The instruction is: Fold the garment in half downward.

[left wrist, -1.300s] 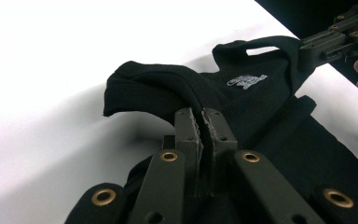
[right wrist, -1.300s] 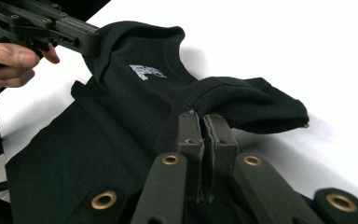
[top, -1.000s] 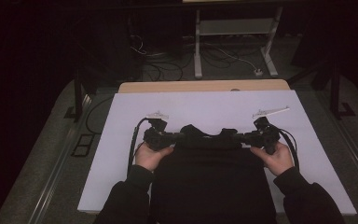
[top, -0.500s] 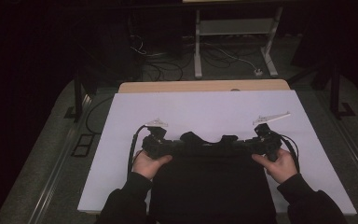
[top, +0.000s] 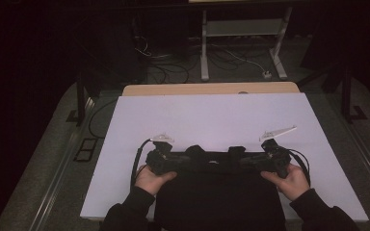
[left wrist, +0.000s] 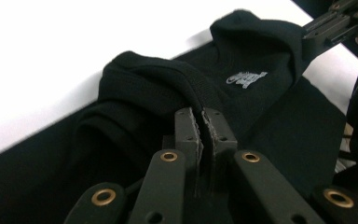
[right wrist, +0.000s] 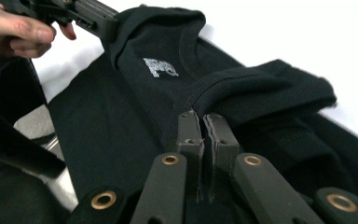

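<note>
Both grippers, left point(top: 185, 158) and right point(top: 243, 160), are clamped on the neck edge of the black shirt point(top: 219, 199) lying at the table's point(top: 212, 120) near edge, so honestly an uneven pull could bunch it or slip a pinch.

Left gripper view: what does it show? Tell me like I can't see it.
The left gripper has its two black jaws shut on the ribbed collar of a black shirt with a small white logo. The shirt lies on a white table.

Blk shirt point(top: 221, 192), wht logo point(left wrist: 245, 78), wht table point(top: 212, 115).
</note>
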Motion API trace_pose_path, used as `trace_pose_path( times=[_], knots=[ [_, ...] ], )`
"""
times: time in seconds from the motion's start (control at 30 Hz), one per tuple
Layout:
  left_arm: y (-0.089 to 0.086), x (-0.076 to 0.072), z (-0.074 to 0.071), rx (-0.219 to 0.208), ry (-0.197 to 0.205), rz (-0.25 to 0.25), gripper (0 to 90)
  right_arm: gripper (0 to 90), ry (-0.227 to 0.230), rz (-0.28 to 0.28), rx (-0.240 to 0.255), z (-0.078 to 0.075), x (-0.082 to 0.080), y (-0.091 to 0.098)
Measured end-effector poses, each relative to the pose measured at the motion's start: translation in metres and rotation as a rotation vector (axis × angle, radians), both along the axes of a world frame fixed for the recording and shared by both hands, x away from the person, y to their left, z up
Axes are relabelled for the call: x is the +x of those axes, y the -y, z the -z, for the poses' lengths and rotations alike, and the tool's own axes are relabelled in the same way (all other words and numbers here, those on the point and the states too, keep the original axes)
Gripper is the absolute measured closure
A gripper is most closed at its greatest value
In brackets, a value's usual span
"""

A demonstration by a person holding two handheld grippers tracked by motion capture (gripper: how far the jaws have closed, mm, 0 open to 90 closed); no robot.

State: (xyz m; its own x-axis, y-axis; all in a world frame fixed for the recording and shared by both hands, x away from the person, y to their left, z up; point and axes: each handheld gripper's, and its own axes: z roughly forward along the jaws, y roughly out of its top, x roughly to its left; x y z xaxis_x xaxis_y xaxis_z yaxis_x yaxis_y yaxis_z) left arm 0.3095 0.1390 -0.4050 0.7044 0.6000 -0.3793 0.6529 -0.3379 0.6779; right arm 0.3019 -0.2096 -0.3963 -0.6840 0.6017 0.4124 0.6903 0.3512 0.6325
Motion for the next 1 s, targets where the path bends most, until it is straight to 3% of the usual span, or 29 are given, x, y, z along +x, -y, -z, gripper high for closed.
trace_pose_path(
  times=[0.57,1.0],
  knots=[
    [0.004,-0.019,0.012,0.048,-0.043,0.048,84.5,84.5,-0.089,-0.062,-0.027,0.018,-0.018,0.000],
    [0.004,-0.032,0.013,0.053,-0.066,0.076,84.5,84.4,-0.114,-0.079,-0.025,0.022,-0.026,0.001]
  ],
)
